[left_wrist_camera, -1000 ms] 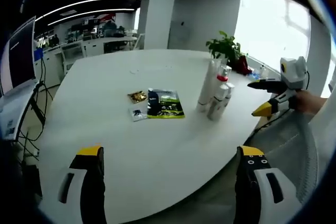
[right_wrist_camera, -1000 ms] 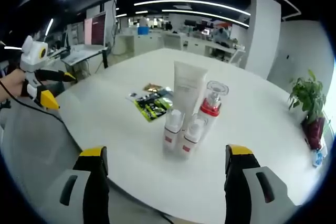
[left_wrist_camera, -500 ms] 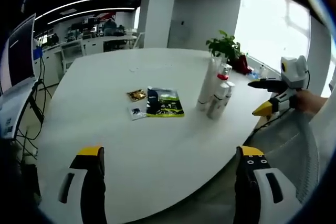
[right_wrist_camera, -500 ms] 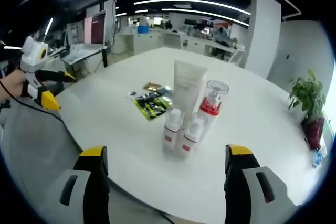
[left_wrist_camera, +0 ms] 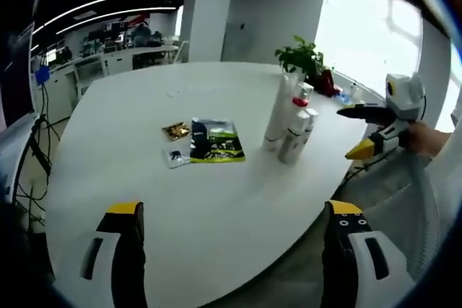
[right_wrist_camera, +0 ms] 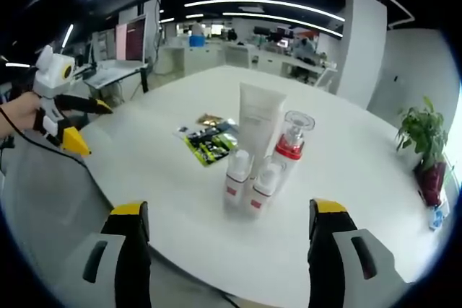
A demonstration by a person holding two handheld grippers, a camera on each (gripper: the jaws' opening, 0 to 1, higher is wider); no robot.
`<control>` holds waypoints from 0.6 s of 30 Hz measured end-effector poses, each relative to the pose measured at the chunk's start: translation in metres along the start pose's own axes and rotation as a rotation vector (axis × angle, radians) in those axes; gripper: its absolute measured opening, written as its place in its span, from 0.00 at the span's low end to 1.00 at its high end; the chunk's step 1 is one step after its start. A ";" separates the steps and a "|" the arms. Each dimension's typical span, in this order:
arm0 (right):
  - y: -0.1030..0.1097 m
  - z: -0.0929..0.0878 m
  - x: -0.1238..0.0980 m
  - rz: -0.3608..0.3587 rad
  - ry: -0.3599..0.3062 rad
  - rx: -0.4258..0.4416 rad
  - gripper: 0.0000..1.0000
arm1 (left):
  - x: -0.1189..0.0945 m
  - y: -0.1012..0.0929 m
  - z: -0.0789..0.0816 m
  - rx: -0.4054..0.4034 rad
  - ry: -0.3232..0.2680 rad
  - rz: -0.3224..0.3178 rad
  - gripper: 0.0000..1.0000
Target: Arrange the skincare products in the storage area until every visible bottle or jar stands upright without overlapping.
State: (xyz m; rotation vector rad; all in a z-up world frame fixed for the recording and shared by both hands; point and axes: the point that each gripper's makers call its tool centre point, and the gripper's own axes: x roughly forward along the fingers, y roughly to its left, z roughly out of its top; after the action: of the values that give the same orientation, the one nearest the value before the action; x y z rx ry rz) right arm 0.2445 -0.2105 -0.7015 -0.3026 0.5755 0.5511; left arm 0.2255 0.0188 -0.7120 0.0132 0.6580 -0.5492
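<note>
Left tool (left_wrist_camera: 229, 250): jaws are standing wide apart, gripping nothing, hovering at the worktop (left_wrist_camera: 130, 142) edge.
Right tool (right_wrist_camera: 229, 247): jaws are gaping wide, carrying nothing.
Skincare products: white tube (right_wrist_camera: 258, 119), red-collared pump bottle (right_wrist_camera: 290, 138) and two small white bottles (right_wrist_camera: 249, 177) are standing upright, clustered at 12 o'clock of the right tool.
Sachets (left_wrist_camera: 214, 142): lying flat, at 9 o'clock of the bottles in the left gripper view.

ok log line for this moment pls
left gripper: open, empty | right gripper: open, empty | bottles: four upright, clustered on table | packets: flat beside them
</note>
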 end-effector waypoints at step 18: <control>0.001 -0.002 0.002 0.007 0.009 0.011 0.90 | 0.043 0.008 0.011 0.070 0.112 -0.005 0.93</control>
State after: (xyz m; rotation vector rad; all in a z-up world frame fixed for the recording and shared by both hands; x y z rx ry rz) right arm 0.2443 -0.2103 -0.7044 -0.2929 0.5884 0.5533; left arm 0.2641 0.0028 -0.7294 0.1084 0.7477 -0.5786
